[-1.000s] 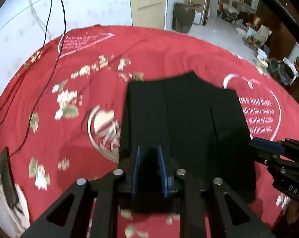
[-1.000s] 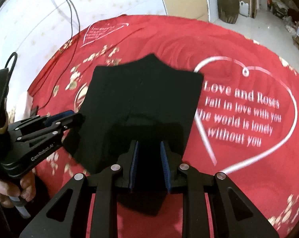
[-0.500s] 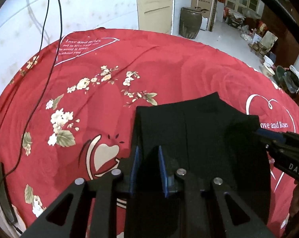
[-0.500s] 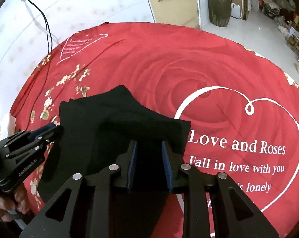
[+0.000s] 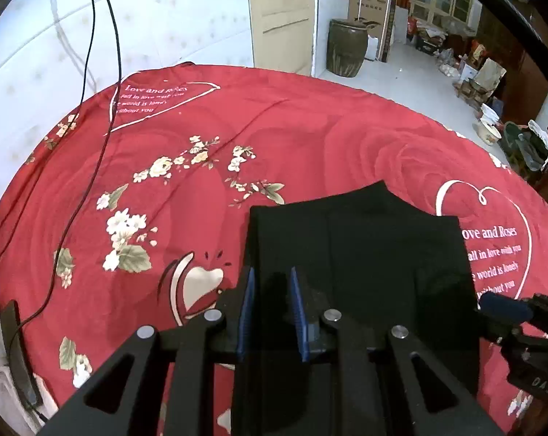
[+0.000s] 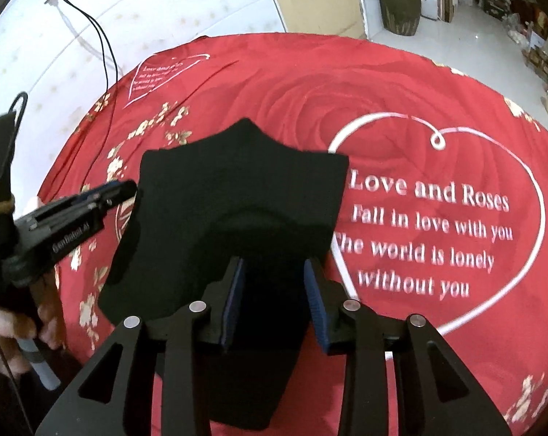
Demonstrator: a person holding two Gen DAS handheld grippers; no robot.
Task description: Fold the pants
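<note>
One pair of black pants (image 5: pixel 357 254) (folded, flat) | left gripper (image 5: pixel 270 283) clamps cloth | right gripper (image 6: pixel 274 272) opening, cloth between.

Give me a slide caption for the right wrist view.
Folded black pants on a red rose bedspread, one edge between claw pads.

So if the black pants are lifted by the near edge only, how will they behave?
Probably floppy: the black pants drape limp from the right hand-held gripper, whose jaws have just been opening. Likely light, since thin folded layers lie flat on the red bedspread. They may slide and unfold when dragged.
</note>
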